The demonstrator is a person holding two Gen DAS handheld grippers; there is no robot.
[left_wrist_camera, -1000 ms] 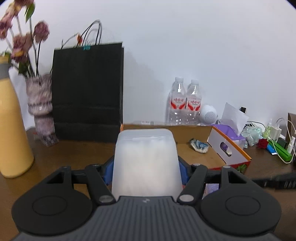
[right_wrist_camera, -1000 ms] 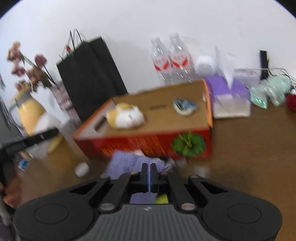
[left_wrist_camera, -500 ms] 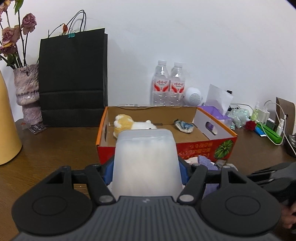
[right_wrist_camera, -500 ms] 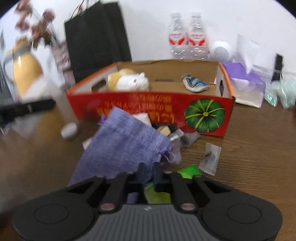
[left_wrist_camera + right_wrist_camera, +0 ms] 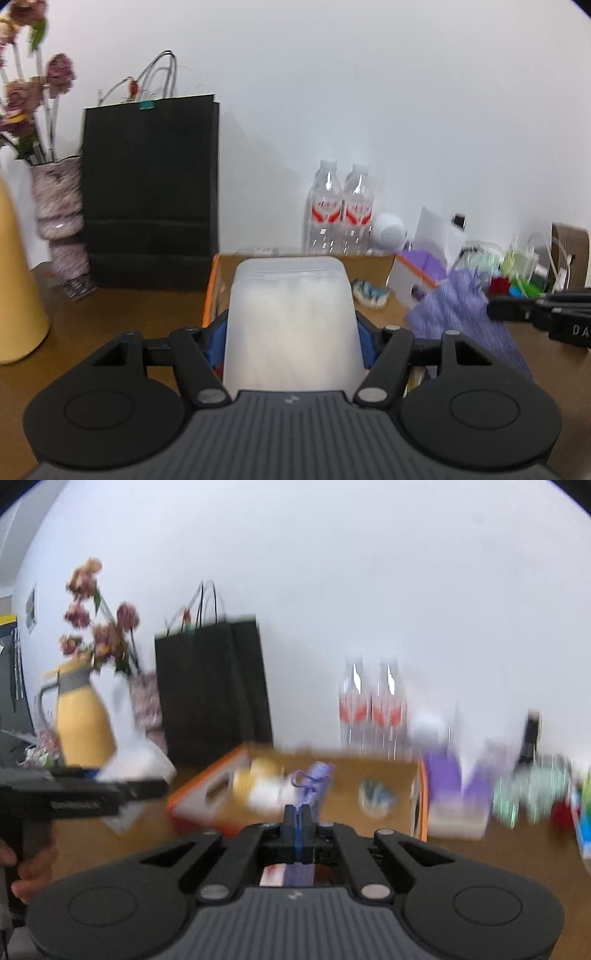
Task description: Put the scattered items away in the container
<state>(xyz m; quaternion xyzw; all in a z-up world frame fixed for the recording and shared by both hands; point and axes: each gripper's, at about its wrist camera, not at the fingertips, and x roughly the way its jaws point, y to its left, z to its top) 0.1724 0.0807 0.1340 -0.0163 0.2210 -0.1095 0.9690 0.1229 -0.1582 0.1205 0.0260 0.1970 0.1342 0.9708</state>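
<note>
box (image 5: 373, 264) is the thing both loads must clear: the open orange-edged cardboard container sits ahead of and below both grippers, its long side running left to right across the table (image 5: 122, 314).

leftmost, the left gripper (image 5: 291, 332) has its jaws set fairly wide, clamped against the two sides of a frosted white tub (image 5: 291, 321). the tub stands upright between the blue pads and hides most of the box's near wall; by my reading it sits just short of the box's left end, so its way in is forward and then down.

further right, the right gripper (image 5: 300, 814) has its jaws pinched fully together on the neck of a purple cloth pouch (image 5: 454, 306). in the left wrist view the pouch hangs as a long drape from that gripper, slanting down toward the box's right end; in the right wrist view, which is blurred, its drawstring end (image 5: 314, 775) pokes up past the fingertips with the box interior straight ahead.

judging by these views, the right hand's load is nearer the opening. a plush toy (image 5: 258, 786) and a small blue-white item (image 5: 369, 293) already lie inside.
</note>
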